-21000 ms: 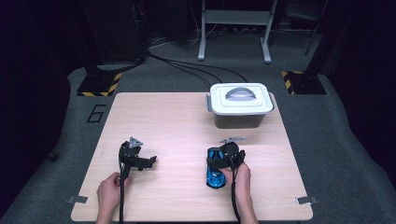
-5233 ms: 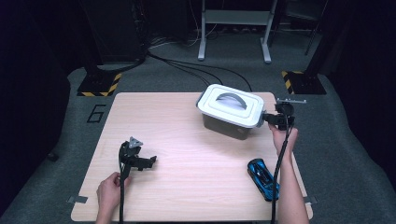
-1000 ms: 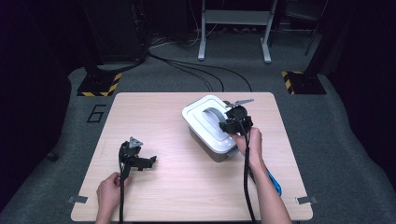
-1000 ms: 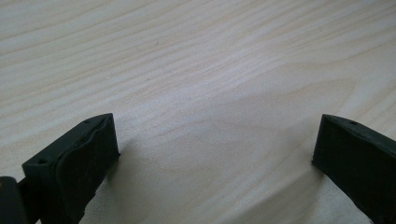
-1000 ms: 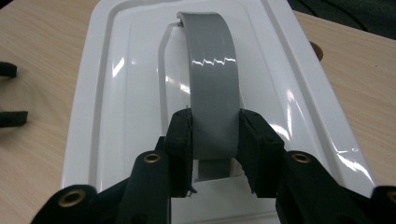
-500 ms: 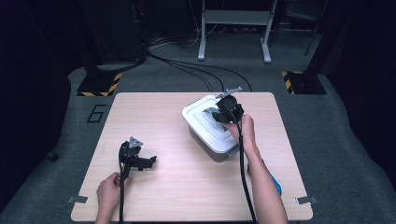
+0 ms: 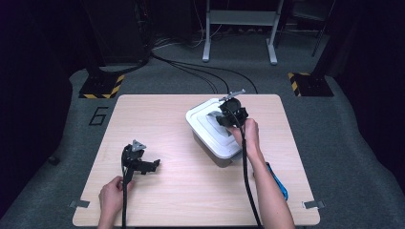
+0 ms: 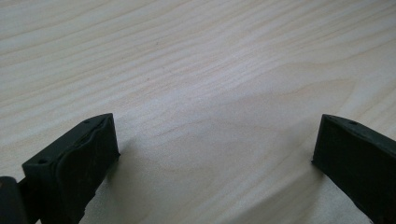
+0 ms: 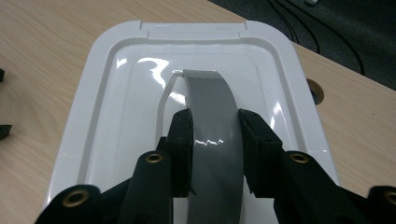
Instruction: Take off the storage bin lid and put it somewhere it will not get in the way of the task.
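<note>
Wooden table [image 7: 181, 191] supports a white lidded box [image 7: 210, 129] at far right. Its grey handle [image 9: 212, 140] is clamped by the just-closed right gripper [image 9: 214, 135]. Left gripper [image 8: 210, 158] is rested near left, jaws wide, empty.

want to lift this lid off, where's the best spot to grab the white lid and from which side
Grip the grey arched handle at the middle of the white lid, from above, jaws across its narrow width. It stands proud of the flat lid, and the right gripper already clamps it there.
</note>
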`<state>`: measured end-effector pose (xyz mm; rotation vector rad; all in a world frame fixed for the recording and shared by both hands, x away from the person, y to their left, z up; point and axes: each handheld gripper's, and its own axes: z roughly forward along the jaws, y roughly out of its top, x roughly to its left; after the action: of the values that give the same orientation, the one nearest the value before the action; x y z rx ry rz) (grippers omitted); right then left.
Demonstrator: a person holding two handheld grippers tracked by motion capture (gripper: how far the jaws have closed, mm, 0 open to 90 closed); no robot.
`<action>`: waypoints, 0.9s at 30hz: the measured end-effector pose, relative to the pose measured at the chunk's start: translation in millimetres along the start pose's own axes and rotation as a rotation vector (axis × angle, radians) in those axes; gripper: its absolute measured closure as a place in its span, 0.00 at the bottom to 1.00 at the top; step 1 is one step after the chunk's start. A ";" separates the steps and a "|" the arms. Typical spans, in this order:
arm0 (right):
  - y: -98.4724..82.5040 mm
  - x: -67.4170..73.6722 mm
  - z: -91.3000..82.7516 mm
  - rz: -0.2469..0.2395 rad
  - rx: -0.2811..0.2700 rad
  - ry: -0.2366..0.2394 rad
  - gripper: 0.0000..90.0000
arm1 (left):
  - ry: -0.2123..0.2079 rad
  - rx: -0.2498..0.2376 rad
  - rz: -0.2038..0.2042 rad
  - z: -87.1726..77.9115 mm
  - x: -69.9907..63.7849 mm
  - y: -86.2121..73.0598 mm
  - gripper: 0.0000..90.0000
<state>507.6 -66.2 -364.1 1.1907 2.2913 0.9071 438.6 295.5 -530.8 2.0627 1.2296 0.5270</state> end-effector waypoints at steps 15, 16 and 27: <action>3.9 -13.4 -30.2 0.018 -0.065 -0.022 0.75 | 0.000 0.000 0.002 0.0 0.0 -0.1 0.00; 3.9 -13.4 -30.2 0.018 -0.065 -0.022 0.75 | 0.000 0.000 0.002 0.0 0.0 -0.1 0.00; 7.2 -30.9 -51.6 0.037 -0.079 -0.051 0.75 | -0.003 0.009 0.014 -0.5 0.8 0.1 0.00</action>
<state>497.6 -107.4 -320.8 1.2121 2.1796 0.9609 438.6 296.3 -530.4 2.0802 1.2180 0.5261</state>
